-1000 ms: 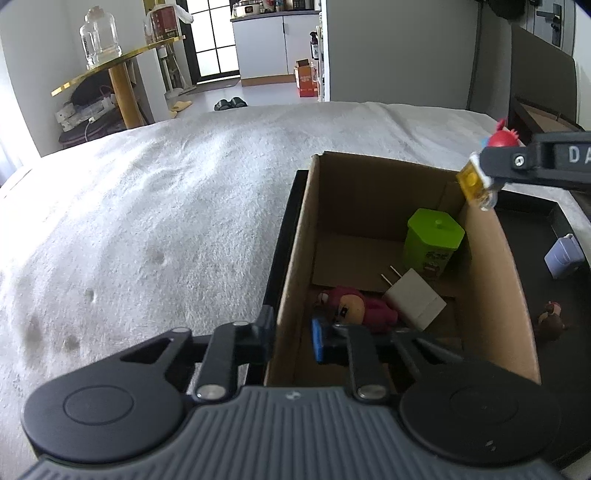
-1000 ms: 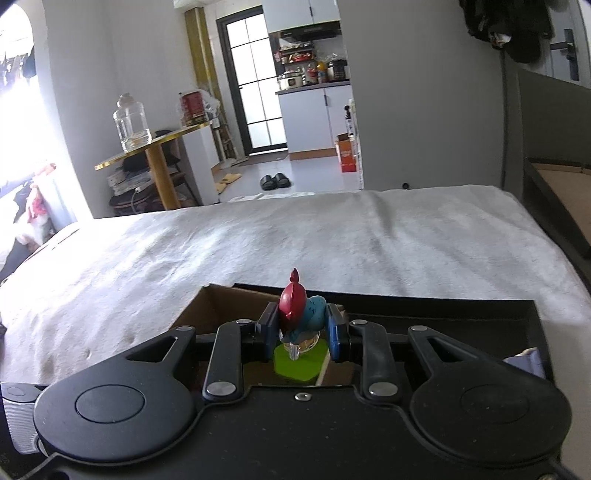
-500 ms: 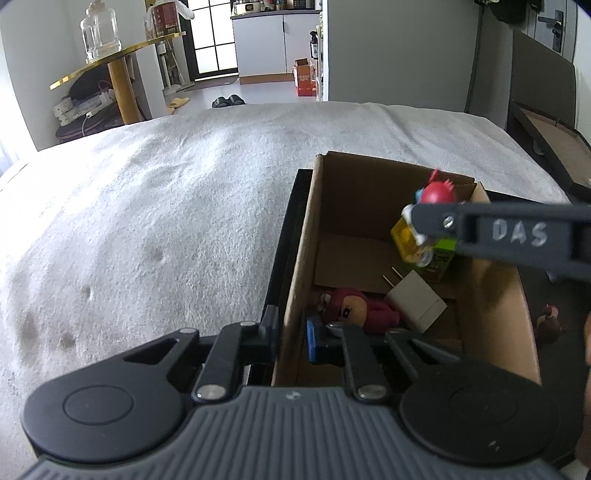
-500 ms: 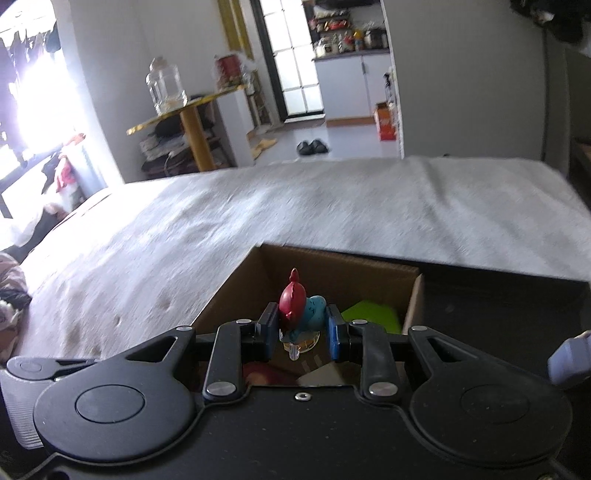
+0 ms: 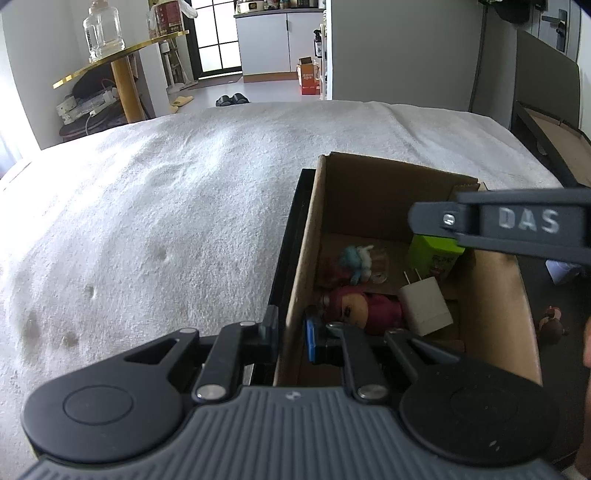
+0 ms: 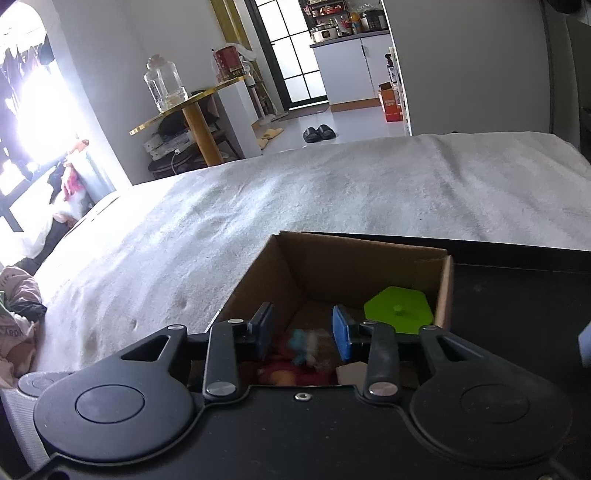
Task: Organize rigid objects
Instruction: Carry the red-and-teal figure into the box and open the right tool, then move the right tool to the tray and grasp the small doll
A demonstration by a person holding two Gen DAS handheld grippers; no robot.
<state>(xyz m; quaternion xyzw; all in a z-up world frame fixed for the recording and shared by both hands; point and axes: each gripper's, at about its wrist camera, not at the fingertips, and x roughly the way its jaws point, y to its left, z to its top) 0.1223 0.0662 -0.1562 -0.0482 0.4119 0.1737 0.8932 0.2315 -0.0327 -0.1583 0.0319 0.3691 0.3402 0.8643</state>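
An open cardboard box (image 5: pixel 491 306) stands on a black tray (image 5: pixel 286 236) on the white bed. My left gripper (image 5: pixel 291 332) is shut on the box's near left wall. My right gripper (image 6: pixel 301 334) is open and empty above the box; its finger also shows in the left wrist view (image 5: pixel 509 225). A small blue and red figure (image 5: pixel 360 264) lies blurred on the box floor, also below my right fingers (image 6: pixel 304 345). Beside it are a red plush toy (image 5: pixel 360 308), a white plug adapter (image 5: pixel 424 306) and a green lidded container (image 5: pixel 436 254).
A small brown figure (image 5: pixel 552 319) and a pale lilac object (image 5: pixel 563 271) lie on the tray right of the box. White bedding (image 5: pixel 166 221) spreads to the left. A gold side table with a glass jar (image 5: pixel 103 33) stands beyond the bed.
My right gripper opened and let go of the blue and red figure, which dropped into the box. My left gripper stays shut on the box wall.
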